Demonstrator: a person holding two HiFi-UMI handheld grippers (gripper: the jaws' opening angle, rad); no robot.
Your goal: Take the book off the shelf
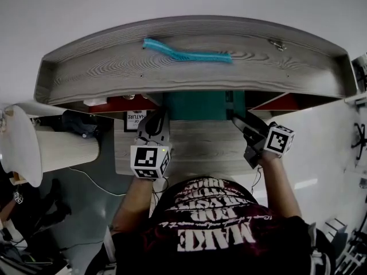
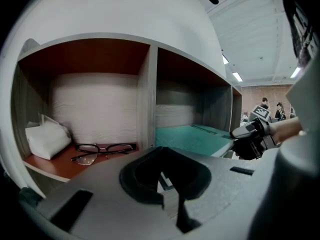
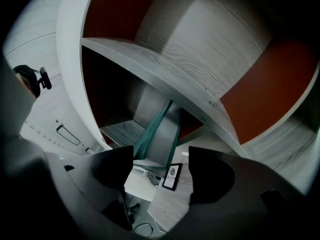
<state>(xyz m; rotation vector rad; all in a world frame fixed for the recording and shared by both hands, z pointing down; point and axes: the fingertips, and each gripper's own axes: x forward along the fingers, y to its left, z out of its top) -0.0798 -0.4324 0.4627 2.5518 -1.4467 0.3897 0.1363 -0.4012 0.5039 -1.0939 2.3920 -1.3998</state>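
A teal book [image 1: 200,105] lies flat in the middle compartment of the grey wooden shelf [image 1: 189,73], its front edge sticking out slightly. In the left gripper view the book [image 2: 192,138] fills that compartment's floor. My right gripper [image 1: 246,129] is open at the book's front right corner [image 2: 226,145]; whether it touches the book I cannot tell. In the right gripper view the book [image 3: 155,129] shows edge-on beyond the two dark pads [image 3: 112,169]. My left gripper [image 1: 153,132] hovers before the left divider with its fingers [image 2: 170,184] together and holding nothing.
Black glasses [image 2: 102,150] and a white folded cloth [image 2: 46,138] lie in the left compartment. A small framed card [image 1: 135,120] stands on the desk under the shelf. A teal coiled cord [image 1: 186,53] rests on the shelf top. A white round lampshade [image 1: 20,145] is at the left.
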